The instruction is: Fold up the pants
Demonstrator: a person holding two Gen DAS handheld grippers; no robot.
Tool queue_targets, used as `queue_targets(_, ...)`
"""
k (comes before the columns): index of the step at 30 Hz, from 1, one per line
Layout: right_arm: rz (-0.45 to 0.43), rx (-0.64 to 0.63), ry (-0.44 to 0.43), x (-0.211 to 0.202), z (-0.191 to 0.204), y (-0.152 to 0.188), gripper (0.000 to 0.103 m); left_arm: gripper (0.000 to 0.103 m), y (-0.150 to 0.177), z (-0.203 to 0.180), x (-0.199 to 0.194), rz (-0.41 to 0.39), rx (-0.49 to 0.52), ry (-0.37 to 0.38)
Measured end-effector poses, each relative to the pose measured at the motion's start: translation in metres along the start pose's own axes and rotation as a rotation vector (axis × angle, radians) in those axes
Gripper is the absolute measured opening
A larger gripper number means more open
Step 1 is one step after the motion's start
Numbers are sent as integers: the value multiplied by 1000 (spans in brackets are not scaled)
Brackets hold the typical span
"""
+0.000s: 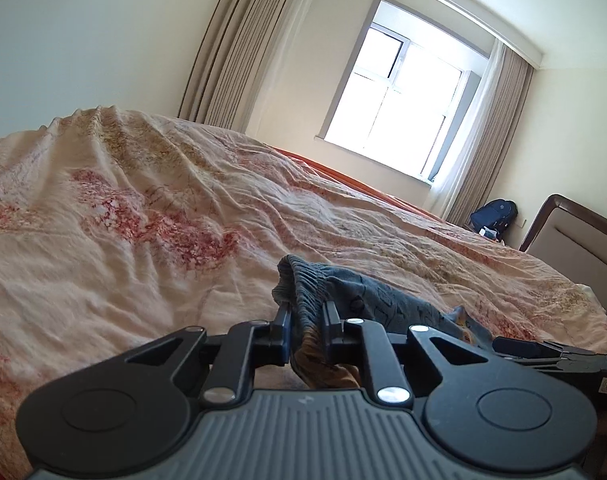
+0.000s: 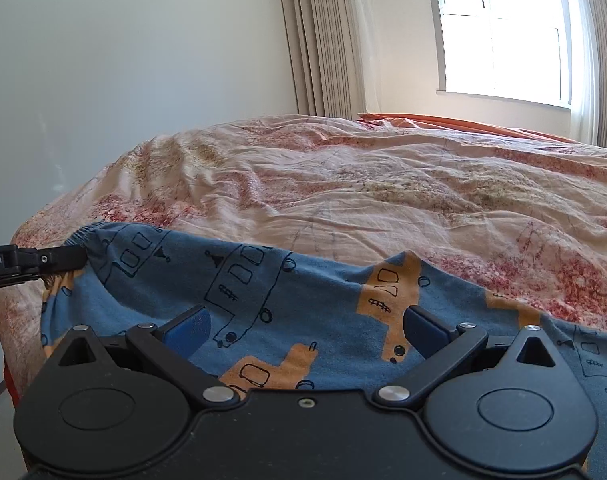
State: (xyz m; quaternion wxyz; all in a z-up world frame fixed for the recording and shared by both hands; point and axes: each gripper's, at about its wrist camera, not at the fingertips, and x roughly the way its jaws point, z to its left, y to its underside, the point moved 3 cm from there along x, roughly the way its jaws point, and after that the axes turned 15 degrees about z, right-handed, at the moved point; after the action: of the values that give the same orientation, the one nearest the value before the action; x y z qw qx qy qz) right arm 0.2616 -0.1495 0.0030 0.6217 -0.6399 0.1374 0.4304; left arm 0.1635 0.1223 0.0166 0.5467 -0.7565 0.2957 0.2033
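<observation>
**Two grippers, one pair of pants at the near edge of the bed**

One pair of blue pants, printed with drawn vehicles and orange patches, lies at the near edge of a bed under a wrinkled floral bedspread. Beyond the pants the bedspread runs wide and bare toward the far side, where an orange sheet edge shows below the one window. Two curtains flank that window. One headboard bounds the bed on the right of the left wrist view, with a dark backpack on the floor past it. A plain wall closes off the left side.

The left gripper has its jaws drawn close together, pinching the gathered elastic waistband of the pants; the ribbed cloth bunches up between the two fingers. In the right wrist view its tip meets the waistband corner at the far left.

The right gripper stands wide open just above the spread cloth, its blue pads well apart, clamping nothing.
</observation>
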Motion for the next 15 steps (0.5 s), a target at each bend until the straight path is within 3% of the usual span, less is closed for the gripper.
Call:
queue_targets(4,-2,-26,40,11,4,-7,102,16,10,1,25,80,12,-54)
queue_targets(9,50,-119,146,41,8,-18,102,18,14,1,31,101,10,-87)
queue_targets(12,70,-146,232,54,-5,-21,102,19,14,0,30,106,17,-101)
queue_targets(15,67,-78,277,50,-40,-23,102,22,14,-1,30,109,21,-113)
